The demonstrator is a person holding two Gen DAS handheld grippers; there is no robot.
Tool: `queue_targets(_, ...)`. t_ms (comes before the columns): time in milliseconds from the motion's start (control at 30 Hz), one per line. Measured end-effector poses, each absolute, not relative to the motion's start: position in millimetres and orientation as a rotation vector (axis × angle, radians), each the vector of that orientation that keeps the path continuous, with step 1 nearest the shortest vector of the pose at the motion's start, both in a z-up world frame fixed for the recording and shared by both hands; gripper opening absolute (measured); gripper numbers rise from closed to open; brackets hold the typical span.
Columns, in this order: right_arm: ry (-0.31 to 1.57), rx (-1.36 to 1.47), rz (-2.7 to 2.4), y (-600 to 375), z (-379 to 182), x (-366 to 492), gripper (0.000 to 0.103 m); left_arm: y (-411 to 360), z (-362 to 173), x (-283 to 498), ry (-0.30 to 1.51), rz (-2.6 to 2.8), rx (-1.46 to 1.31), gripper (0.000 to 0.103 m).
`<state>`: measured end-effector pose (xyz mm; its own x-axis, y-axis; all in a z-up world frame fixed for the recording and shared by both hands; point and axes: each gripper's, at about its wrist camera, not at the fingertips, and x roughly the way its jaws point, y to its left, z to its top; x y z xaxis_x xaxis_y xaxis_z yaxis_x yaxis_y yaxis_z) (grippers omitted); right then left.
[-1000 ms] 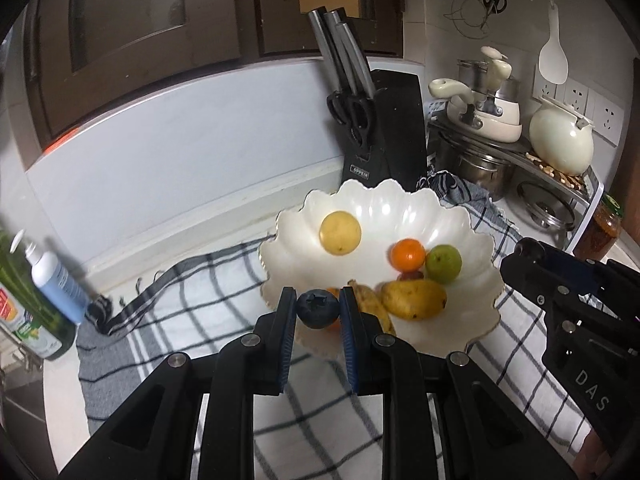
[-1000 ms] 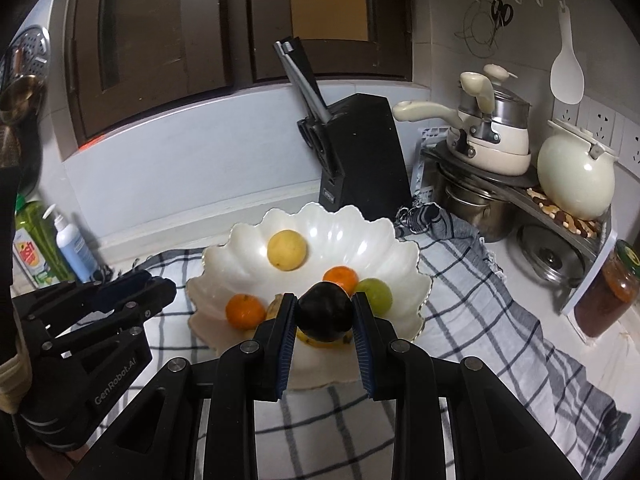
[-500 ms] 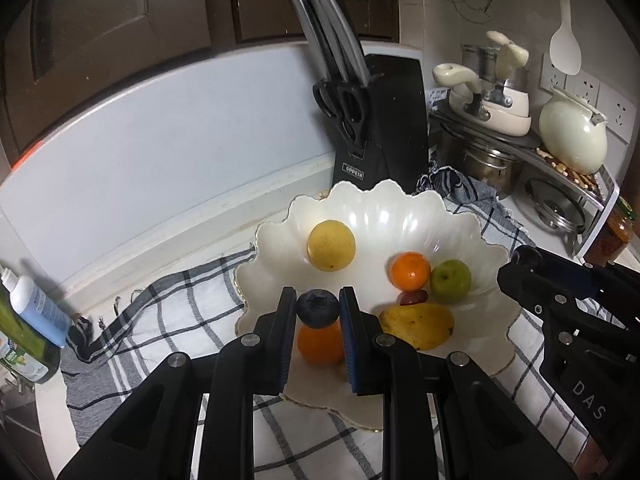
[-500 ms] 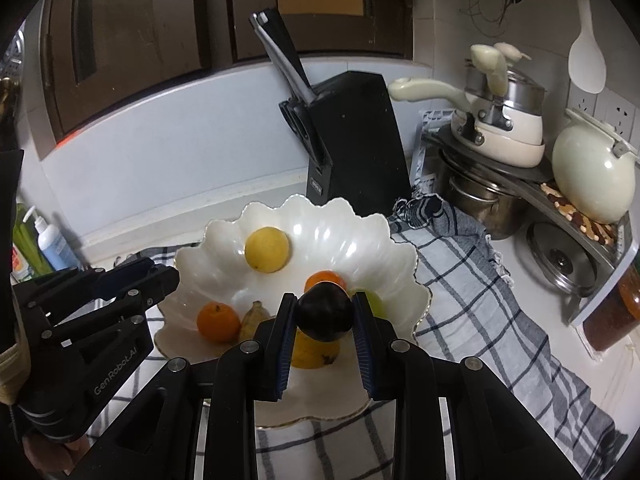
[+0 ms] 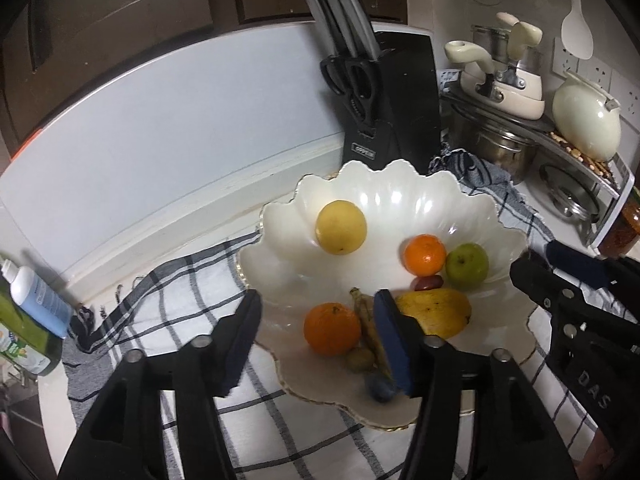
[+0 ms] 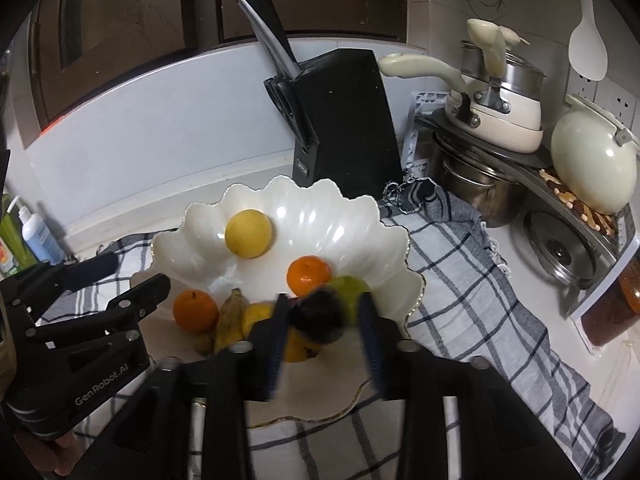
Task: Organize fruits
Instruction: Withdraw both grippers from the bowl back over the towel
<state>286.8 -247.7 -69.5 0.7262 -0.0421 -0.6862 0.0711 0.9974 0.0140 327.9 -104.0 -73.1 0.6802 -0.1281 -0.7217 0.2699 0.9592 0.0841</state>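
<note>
Left hand-held gripper (image 5: 318, 330) over the near rim of the scalloped white bowl (image 5: 400, 196), jaws opening and apart, nothing pressed between the pads; small blue fruit (image 5: 380, 387) lying in the bowl just beside the right pad. Right hand-held gripper (image 6: 322, 330) above the same bowl, jaws opening, blurred dark plum (image 6: 320, 316) between the pads, seemingly clear of them. In the bowl: lemon (image 5: 341, 227), two oranges, green fruit (image 5: 467, 263), yellow mango (image 5: 436, 312), banana. Bowl on a checked cloth (image 5: 180, 300) on the desk.
</note>
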Motion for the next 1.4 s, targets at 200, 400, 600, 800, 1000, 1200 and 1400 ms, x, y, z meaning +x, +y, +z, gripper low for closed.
queue_targets(200,0.7,0.039,-0.105,-250,-58,275,0.08,-101,-69,320,0.786,-0.203,0.193,0.068)
queue_targets(400,0.675,0.055,-0.139,-251,-49,262,0.091,-93,-56,303,0.753,-0.179,0.183,0.085)
queue_targets(600,0.655,0.084,-0.135,-249,-38,243,0.094,-88,-36,282,0.711,-0.15,0.192,0.094)
queue_targets(800,0.647,0.101,-0.13,-244,-31,221,0.094,-80,-22,259,0.671,-0.131,0.189,0.098)
queue_targets(1000,0.634,0.108,-0.14,-239,-25,199,0.096,-73,-14,238,0.649,-0.106,0.199,0.1)
queue_targets(1200,0.631,0.093,-0.156,-234,-22,180,0.096,-59,-11,215,0.645,-0.09,0.183,0.1)
queue_targets(1400,0.637,0.081,-0.158,-224,-19,160,0.096,-46,-11,193,0.64,-0.081,0.157,0.101)
